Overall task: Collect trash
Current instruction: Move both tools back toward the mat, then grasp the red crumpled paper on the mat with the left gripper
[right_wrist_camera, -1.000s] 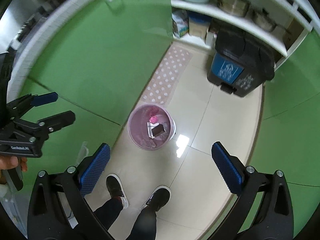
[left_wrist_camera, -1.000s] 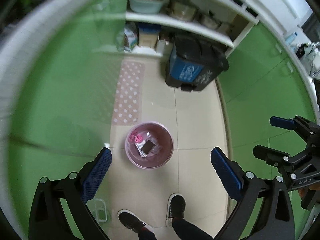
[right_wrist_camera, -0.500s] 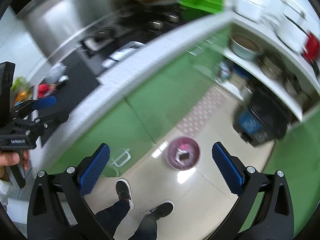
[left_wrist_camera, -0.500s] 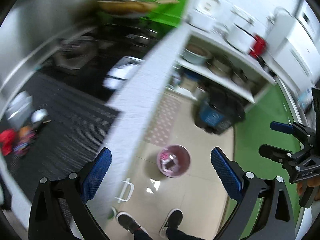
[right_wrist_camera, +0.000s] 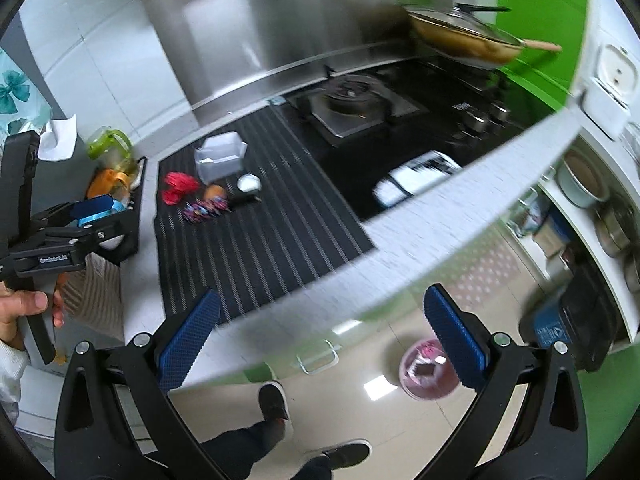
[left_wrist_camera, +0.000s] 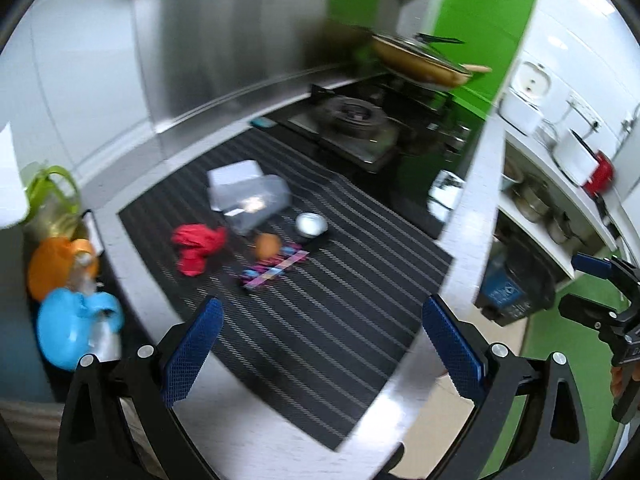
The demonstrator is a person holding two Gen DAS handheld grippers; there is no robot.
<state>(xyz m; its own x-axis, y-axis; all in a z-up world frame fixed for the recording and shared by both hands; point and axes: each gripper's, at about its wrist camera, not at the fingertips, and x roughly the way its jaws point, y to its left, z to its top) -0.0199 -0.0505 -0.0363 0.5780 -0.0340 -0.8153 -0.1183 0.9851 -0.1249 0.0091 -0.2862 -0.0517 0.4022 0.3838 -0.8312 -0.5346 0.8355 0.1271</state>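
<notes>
Swinging up from the floor, both wrist views now take in the counter where a second ago they looked straight down at the pink bin; that shift, by my reading, marks the end of one drop-off and the start of the hunt for the next piece of trash. Largest in view is the black striped mat (left_wrist_camera: 320,300) covering the worktop, with the gas hob (left_wrist_camera: 352,120) beyond it and a lidded pan (left_wrist_camera: 416,60) at the back. On the mat, well ahead of the fingers, lies the remaining litter: a clear plastic container (left_wrist_camera: 252,200), a crumpled red wrapper (left_wrist_camera: 196,248) just beside it, a small orange ball-like item (left_wrist_camera: 267,245), a colourful striped packet (left_wrist_camera: 276,270) touching or nearly touching that, and a whitish round object (left_wrist_camera: 311,225) to their right; motion blur keeps me from naming these more closely. The pink bin (right_wrist_camera: 428,372) is visible only in the right wrist view, down on the tiled floor beside the person's shoes, partly behind a finger, with some scraps already inside. The left gripper (left_wrist_camera: 320,348) hangs above the near edge of the mat with its jaws spread wide and nothing between them; the right gripper (right_wrist_camera: 320,340) is likewise released and empty, over the counter's front edge. Neither is yet near any item, so a reach forward toward the cluster looks like the coming step, the red wrapper and the packet being nearest.
</notes>
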